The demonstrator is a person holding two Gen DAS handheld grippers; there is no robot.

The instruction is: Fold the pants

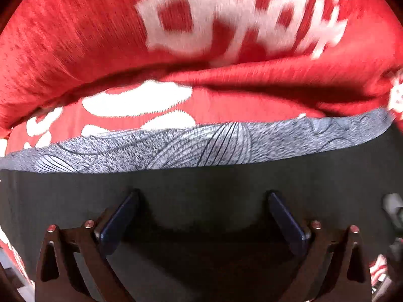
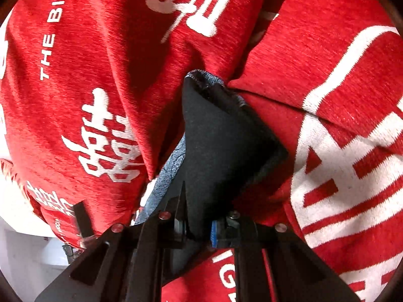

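The pants (image 1: 191,183) are black with a grey patterned inner band (image 1: 176,148) along their far edge, and they lie flat on a red cloth. My left gripper (image 1: 202,196) points down over the black fabric, its jaws wide open and nothing between them. In the right wrist view my right gripper (image 2: 199,226) is shut on a bunched end of the black pants (image 2: 221,138). That held fold rises off the red cloth, and the grey lining (image 2: 171,176) shows on its left side.
A red cloth with large white lettering (image 1: 75,37) covers the surface under and beyond the pants, with a thick fold across it (image 2: 100,100). A white surface (image 2: 25,251) shows past the cloth's edge at lower left of the right wrist view.
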